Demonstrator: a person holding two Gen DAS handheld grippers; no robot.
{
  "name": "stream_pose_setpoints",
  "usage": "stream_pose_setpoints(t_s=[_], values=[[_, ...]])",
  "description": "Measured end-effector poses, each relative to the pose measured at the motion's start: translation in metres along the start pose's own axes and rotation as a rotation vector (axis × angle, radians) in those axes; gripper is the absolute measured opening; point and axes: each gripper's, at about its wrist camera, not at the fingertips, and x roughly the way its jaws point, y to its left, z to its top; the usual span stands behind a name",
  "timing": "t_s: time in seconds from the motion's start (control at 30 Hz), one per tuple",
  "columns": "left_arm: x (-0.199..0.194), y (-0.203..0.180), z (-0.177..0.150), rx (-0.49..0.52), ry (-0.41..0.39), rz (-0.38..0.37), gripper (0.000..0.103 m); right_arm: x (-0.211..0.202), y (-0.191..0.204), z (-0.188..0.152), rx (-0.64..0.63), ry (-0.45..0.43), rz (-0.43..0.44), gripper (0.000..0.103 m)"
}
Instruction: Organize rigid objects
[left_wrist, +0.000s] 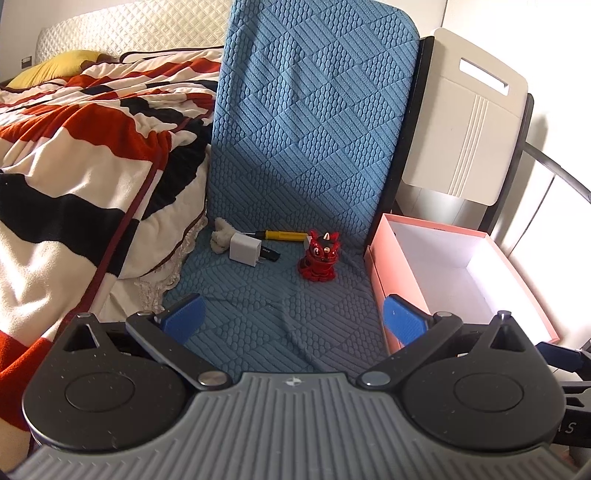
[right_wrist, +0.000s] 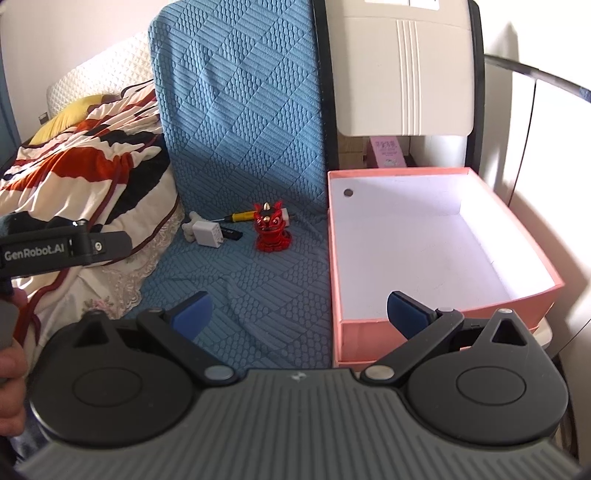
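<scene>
Both grippers, left gripper and right gripper, are hovering spread wide, holding nothing. The red lion figurine is standing beside the pink box (top-heavy, possibly toppling if nudged).

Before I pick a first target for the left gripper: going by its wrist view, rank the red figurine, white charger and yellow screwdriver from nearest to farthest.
1. Red figurine, ahead of the open left gripper, slightly right.
2. White charger, ahead-left, on the blue cover.
3. Yellow screwdriver, farthest back, against the upright cushion.
</scene>
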Motion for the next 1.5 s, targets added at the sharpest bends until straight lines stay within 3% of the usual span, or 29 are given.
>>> stream_pose_setpoints(t_s=[0.63, 1.03, 1.5], values=[[-0.01, 0.006, 0.002, -0.001, -0.081, -0.004, 0.103, 0.0, -0.003, 0.0, 0.031, -0.012, 0.068, 0.103], [-0.014, 0.004, 0.002, 0.0, -0.036, 0.004, 0.103, 0.003, 0.0, 0.007, 0.015, 0.063, 0.081, 0.103], [-0.021, 0.011, 0.002, 0.006, -0.027, -0.026, 0.103, 0.002, 0.012, 0.013, -0.017, 0.071, 0.096, 0.103]])
